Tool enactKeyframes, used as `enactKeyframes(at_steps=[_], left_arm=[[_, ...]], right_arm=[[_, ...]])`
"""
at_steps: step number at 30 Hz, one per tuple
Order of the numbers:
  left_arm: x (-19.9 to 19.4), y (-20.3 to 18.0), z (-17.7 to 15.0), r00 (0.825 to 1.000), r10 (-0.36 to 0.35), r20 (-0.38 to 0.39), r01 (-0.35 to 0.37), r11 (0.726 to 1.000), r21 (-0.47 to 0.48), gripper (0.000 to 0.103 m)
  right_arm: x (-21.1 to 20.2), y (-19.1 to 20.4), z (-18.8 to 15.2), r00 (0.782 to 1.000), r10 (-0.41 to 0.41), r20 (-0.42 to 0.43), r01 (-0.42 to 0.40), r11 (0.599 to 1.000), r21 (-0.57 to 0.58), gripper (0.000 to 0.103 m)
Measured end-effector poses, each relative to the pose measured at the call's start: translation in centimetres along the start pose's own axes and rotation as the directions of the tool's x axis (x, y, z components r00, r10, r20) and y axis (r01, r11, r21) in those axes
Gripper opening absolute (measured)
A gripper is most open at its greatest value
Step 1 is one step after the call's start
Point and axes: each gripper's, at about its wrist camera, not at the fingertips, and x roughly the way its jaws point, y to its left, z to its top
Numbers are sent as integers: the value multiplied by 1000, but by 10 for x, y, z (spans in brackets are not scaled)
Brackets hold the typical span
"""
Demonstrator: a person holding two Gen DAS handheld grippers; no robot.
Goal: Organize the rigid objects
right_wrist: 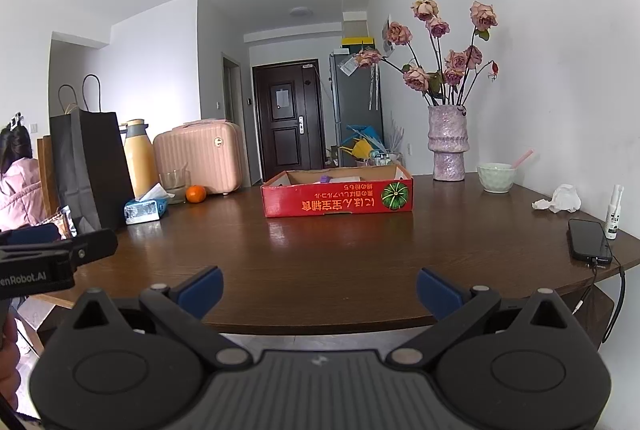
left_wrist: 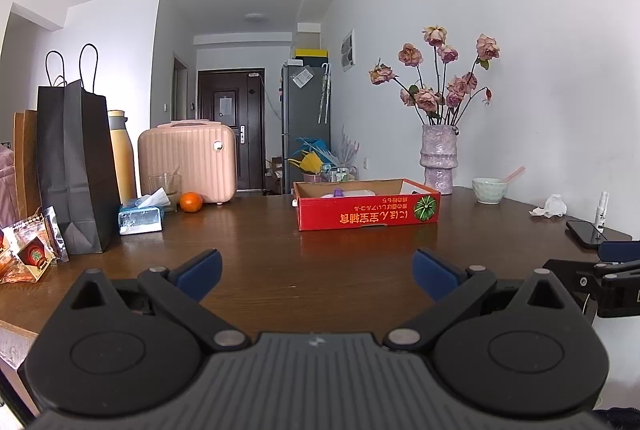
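Hovering both splayed, empty grippers, left (left_wrist: 316, 272) and right (right_wrist: 318, 288), over our bare dark wooden table (left_wrist: 280, 254).
Red cardboard tray (right_wrist: 338, 200) sits mid-table beyond them; only our right view shows the near table edge and black phone (right_wrist: 590, 240).

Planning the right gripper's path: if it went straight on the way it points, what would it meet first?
Bare table lies ahead of the open right gripper, and then, probably first, the front wall of the red cardboard box. The gripper's height over the table is hard to judge.
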Motion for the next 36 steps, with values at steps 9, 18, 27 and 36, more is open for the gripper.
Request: enactKeyframes(at_steps=[9,18,27,36], left_arm=[[0,1,0,1000,1,4,-1,1000,2,103],[-1,-1,0,1000,-5,9,5,1000,9,103],[-1,-1,0,1000,-6,10,6,1000,10,103],[-1,-1,0,1000,-6,10,6,1000,11,103]], right_arm=[[2,-2,0,1000,0,-8,1,1000,11,103],[3,-3,-2,1000,-2,-15,2,1000,14,103],[4,-4,-1,1000,-1,-24,1,1000,16,103],[4,-3,-1,1000,-1,-22,1,1000,14,103]])
